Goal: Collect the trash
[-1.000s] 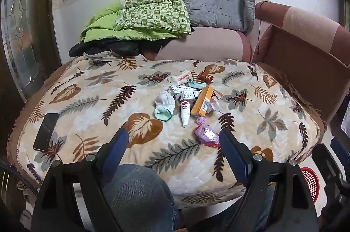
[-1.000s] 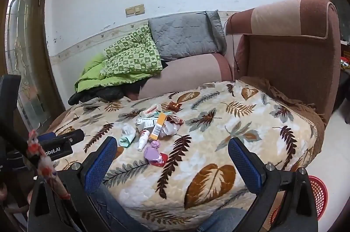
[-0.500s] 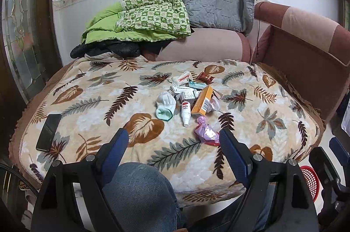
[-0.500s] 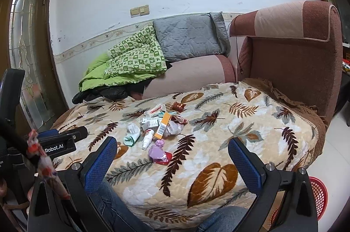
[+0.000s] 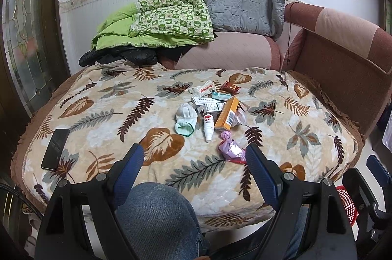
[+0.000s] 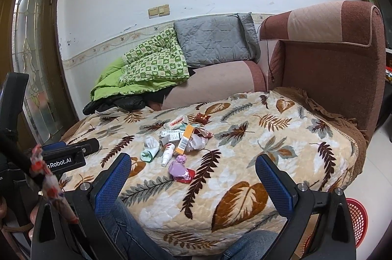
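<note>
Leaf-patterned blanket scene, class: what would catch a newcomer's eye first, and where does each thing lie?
First, the small heap of litter around an orange cardboard box at the middle of the beige leaf-patterned blanket, with a crumpled purple wrapper nearest the camera. Next, the green checked quilt piled behind, and a black phone lying alone at the blanket's left edge.

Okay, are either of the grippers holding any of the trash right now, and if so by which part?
Nothing is held. The left gripper and right gripper are both open and empty, short of the trash pile on the leaf-print blanket.
</note>
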`<state>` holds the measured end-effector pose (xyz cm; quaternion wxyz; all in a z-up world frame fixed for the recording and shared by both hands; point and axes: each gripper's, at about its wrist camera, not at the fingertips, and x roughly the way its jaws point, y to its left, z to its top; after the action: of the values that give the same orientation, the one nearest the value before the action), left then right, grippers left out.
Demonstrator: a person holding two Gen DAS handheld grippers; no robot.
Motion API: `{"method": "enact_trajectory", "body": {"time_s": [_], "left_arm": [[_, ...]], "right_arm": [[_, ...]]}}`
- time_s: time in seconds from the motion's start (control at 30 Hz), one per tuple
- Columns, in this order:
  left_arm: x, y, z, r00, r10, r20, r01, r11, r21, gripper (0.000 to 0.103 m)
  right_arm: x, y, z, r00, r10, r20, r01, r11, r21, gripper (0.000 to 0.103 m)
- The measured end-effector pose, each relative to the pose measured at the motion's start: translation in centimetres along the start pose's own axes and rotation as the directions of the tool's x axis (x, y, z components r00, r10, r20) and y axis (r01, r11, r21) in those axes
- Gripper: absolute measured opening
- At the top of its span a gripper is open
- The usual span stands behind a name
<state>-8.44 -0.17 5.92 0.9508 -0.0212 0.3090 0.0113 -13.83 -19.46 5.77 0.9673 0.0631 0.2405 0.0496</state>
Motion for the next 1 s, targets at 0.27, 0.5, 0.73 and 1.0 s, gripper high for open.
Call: {"method": "enact_trajectory", "body": {"time_s": [0.27, 0.5, 0.73, 1.0], "left_arm": [[-0.14, -0.02, 0.05, 1.000, 0.001, 0.000, -0.001, 1.000, 0.000, 0.084], [-0.16, -0.02, 0.06, 1.000, 0.000, 0.000, 0.000, 1.000, -0.001, 0.084], [-0.45, 0.02, 0.15, 1.000, 0.000, 0.000, 0.000, 1.000, 0.002, 0.084], [-0.15, -0.10, 0.05, 1.000, 0.000, -0.001, 0.000, 1.000, 0.000, 0.084]], "right_arm": [[0.09, 0.07, 0.00, 1.000, -0.001, 0.002, 0.001, 1.000, -0.001, 0.103], [0.09, 0.13, 0.14, 1.000, 0.000, 0.005, 0.000, 1.000, -0.002, 0.103], [0.10, 0.19, 0.12, 1.000, 0.001, 0.007, -0.001, 1.000, -0.001, 0.103], [0.15, 0.27, 0.05, 1.000, -0.002, 0.011, 0.002, 1.000, -0.001, 0.103]]}}
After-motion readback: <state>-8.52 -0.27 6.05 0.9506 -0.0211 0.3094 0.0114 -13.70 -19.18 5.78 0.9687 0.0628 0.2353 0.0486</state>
